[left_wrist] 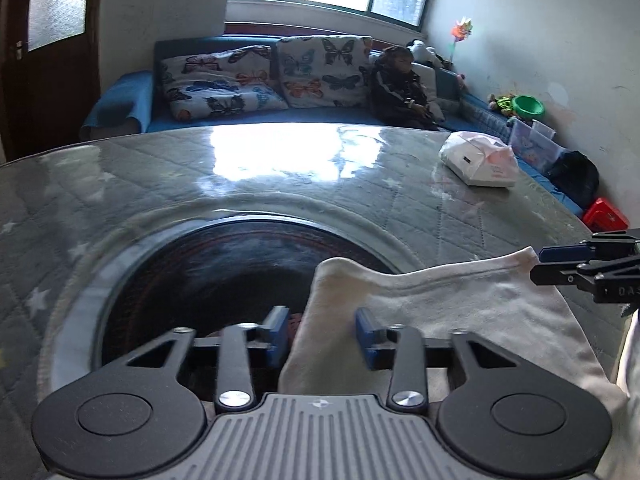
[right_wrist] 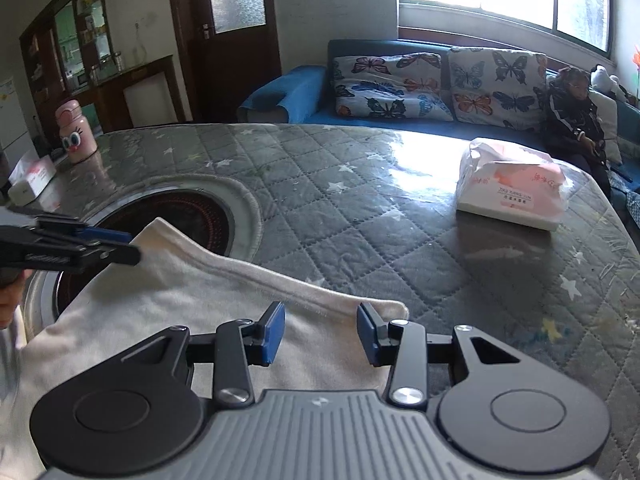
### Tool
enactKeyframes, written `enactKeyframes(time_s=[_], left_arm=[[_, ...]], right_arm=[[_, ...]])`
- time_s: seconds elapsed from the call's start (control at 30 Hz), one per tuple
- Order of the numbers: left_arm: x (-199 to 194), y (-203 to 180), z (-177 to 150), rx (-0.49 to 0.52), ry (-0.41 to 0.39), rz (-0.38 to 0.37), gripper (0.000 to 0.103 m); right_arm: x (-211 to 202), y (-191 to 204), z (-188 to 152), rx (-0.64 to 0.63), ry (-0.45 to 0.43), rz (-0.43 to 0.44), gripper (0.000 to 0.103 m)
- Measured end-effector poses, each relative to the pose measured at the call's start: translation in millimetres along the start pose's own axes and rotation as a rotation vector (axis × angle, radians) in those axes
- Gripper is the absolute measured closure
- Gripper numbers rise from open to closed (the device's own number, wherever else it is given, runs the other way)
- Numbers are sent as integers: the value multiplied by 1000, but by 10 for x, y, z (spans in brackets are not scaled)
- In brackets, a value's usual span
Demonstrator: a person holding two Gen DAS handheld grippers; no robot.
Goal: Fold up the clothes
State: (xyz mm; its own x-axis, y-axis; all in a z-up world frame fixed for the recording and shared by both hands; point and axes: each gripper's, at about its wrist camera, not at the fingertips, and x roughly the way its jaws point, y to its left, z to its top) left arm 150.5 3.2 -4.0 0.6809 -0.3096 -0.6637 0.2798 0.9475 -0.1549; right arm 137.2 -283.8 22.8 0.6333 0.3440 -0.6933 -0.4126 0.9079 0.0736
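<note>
While both tongs stand released over the cloth, you have time to set the grip up properly. Your left gripper (left_wrist: 322, 334) has its blue pads (left_wrist: 365, 330) spread, with the near-left corner of the white garment (left_wrist: 460, 304) rising between them but not pinched. Your right gripper (right_wrist: 321, 334) is likewise spread wide, its pads either side of the far-right corner, which lies flat just ahead of the fingertips. The garment lies across the quilted table cover (right_wrist: 360, 216), its left part overhanging the dark round hotplate (left_wrist: 224, 264) set into the table.

To do this well, I judge you should close each tong on a corner together, taking the hemmed edge fully between the pads rather than nipping only the tip, which could slip. Keep the two grips level so the fold line runs straight, and lift only enough to clear the cover. The wrapped tissue pack (right_wrist: 512, 192) sits well ahead and to the right of your right gripper, out of the fold's path
</note>
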Motion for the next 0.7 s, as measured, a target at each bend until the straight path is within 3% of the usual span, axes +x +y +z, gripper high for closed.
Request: enactKeyframes(time_s=[0.03, 0.13, 0.27, 0.43, 0.57, 0.7], left_arm=[[6, -23, -8, 6, -7, -1, 94], [-25, -150, -25, 48, -42, 10, 98], [-195, -511, -134, 190, -97, 4, 98], [-271, -930, -376, 372, -55, -126, 90], [-379, -919, -365, 365, -105, -123, 87], [-369, -758, -239, 291, -136, -28, 76]], right_arm=[[-3, 11, -11, -5, 0, 6, 63], [4, 43, -37, -20, 4, 16, 62], [51, 54, -71, -28, 18, 19, 62], [106, 39, -120, -21, 37, 21, 62], [90, 17, -134, -20, 37, 20, 62], [82, -11, -135, -20, 35, 16, 62]])
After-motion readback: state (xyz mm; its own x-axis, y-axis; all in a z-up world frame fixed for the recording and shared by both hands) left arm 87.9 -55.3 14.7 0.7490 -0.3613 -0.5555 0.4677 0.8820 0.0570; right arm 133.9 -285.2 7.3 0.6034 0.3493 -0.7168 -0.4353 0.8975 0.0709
